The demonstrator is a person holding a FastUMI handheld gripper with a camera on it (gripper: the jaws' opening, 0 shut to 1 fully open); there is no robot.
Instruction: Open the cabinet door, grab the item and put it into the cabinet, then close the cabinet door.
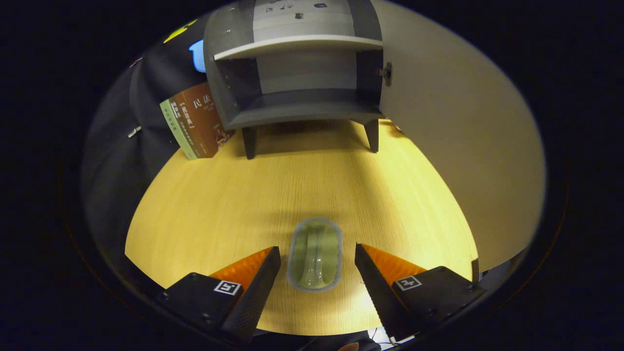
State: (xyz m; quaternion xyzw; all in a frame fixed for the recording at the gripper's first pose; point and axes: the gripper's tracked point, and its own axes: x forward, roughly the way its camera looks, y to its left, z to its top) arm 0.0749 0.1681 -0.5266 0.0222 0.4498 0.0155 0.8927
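A small grey cabinet [297, 73] on short legs stands at the far end of the wooden table [312, 185]. Its pale door [458, 146] is swung wide open to the right, showing two bare shelves inside. A small oblong green item with a grey rim [315, 254] lies flat on the table, right between my two fingertips. My gripper [317, 265] is open, its black-and-orange fingers [258, 280] standing on either side of the item with a gap on each side.
Two books [195, 122] lean against the cabinet's left side. The open door fills the right side and overhangs the table there. Bare tabletop stretches between the item and the cabinet's legs.
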